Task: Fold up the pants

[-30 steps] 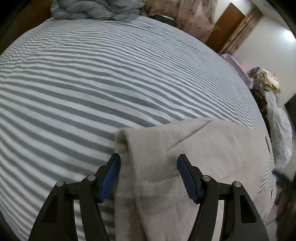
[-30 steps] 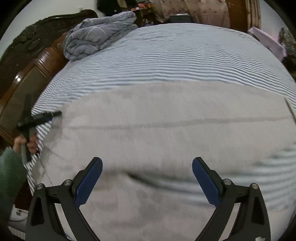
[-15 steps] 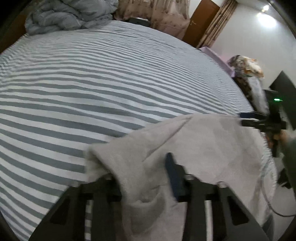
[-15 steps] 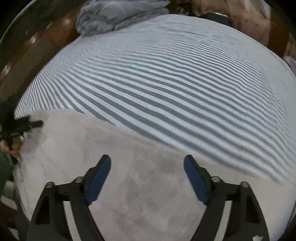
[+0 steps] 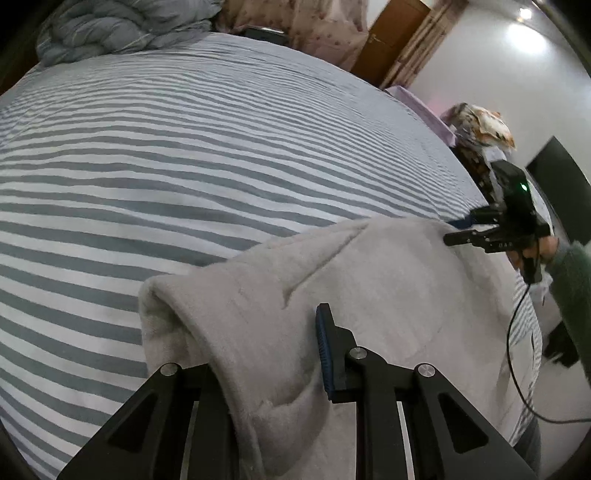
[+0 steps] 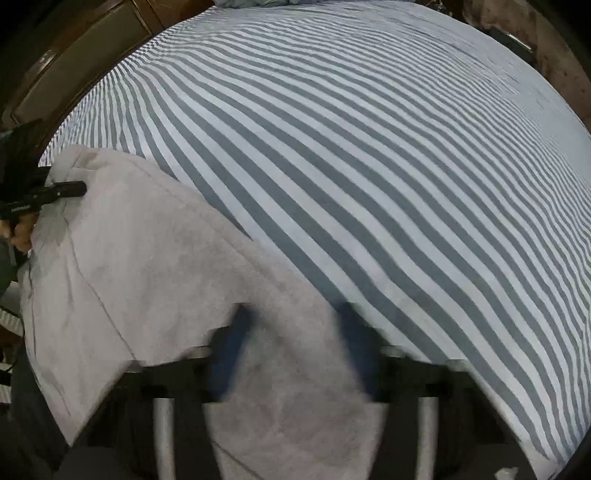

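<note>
Light grey fleece pants (image 5: 369, 280) lie along the near edge of the striped bed; they also show in the right wrist view (image 6: 147, 258). My left gripper (image 5: 266, 354) is shut on a fold of the pants, and cloth covers its left finger. My right gripper (image 6: 295, 350) is blurred, with its jaws narrowed around a bunch of the pants. In the left wrist view the right gripper (image 5: 465, 230) holds the far end of the pants. In the right wrist view the left gripper (image 6: 66, 190) holds the other end.
The bed has a grey and white striped sheet (image 5: 184, 147). A rumpled grey duvet (image 5: 110, 29) lies at its far end. A dark wooden headboard (image 6: 74, 62) stands at the left. A door (image 5: 391, 40) and clutter (image 5: 480, 125) lie beyond the bed's right side.
Both grippers have closed from wide open onto the pants. The pants have bunched up and lifted at both ends, and more striped sheet shows beyond them.
</note>
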Demonstrator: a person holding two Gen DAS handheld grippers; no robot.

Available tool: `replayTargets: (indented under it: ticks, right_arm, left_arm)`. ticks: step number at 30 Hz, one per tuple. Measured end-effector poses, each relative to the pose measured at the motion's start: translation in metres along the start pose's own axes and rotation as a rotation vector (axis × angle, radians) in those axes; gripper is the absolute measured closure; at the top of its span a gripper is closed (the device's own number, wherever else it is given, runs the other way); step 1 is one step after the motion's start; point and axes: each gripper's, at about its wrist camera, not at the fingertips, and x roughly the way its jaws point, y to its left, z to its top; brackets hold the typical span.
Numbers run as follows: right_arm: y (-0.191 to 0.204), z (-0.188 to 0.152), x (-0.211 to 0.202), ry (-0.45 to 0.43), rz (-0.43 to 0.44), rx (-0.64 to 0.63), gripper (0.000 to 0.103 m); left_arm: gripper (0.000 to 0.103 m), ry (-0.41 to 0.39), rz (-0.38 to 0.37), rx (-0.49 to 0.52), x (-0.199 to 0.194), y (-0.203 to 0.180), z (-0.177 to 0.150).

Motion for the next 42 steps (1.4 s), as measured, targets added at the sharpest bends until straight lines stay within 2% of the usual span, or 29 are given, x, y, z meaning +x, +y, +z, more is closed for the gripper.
replayTargets:
  ticks: [1, 6, 8, 12, 18, 21, 26, 35, 38, 42]
  right_arm:
    - [-0.003, -0.003, -0.004, -0.006, 0.010, 0.007, 0.085]
    - [0.005, -0.014, -0.016, -0.045, -0.063, -0.009, 0.092]
    - [0.014, -0.016, -0.022, -0.063, -0.090, 0.003, 0.093]
    - [0.023, -0.027, -0.037, -0.102, -0.113, 0.026, 0.094]
    - [0.034, -0.035, -0.061, -0.149, -0.137, 0.056, 0.095]
    - [0.041, -0.036, -0.076, -0.166, -0.137, 0.065, 0.095]
    - [0.060, -0.055, -0.112, -0.208, -0.132, 0.069, 0.096]
    - [0.101, -0.116, -0.171, -0.273, -0.105, 0.090, 0.096]
    - [0.114, -0.145, -0.182, -0.286, -0.083, 0.106, 0.096]
    - [0.131, -0.187, -0.184, -0.279, -0.067, 0.124, 0.096]
  left_arm:
    - [0.082, 0.001, -0.005, -0.015, 0.000, 0.002, 0.001]
    - [0.082, -0.002, -0.030, -0.153, 0.000, 0.018, 0.010]
    - [0.082, -0.037, 0.004, -0.169, -0.005, 0.018, 0.012]
    - [0.092, -0.045, 0.048, -0.117, -0.008, 0.010, 0.012]
    - [0.095, -0.086, 0.102, -0.037, -0.021, -0.015, 0.009]
    - [0.095, -0.113, 0.093, -0.018, -0.034, -0.022, 0.009]
    - [0.095, -0.151, 0.022, -0.005, -0.066, -0.034, 0.003]
    - [0.094, -0.152, -0.018, 0.139, -0.131, -0.077, -0.028]
    - [0.094, -0.131, -0.023, 0.180, -0.146, -0.093, -0.046]
    - [0.093, -0.089, -0.031, 0.214, -0.159, -0.118, -0.088]
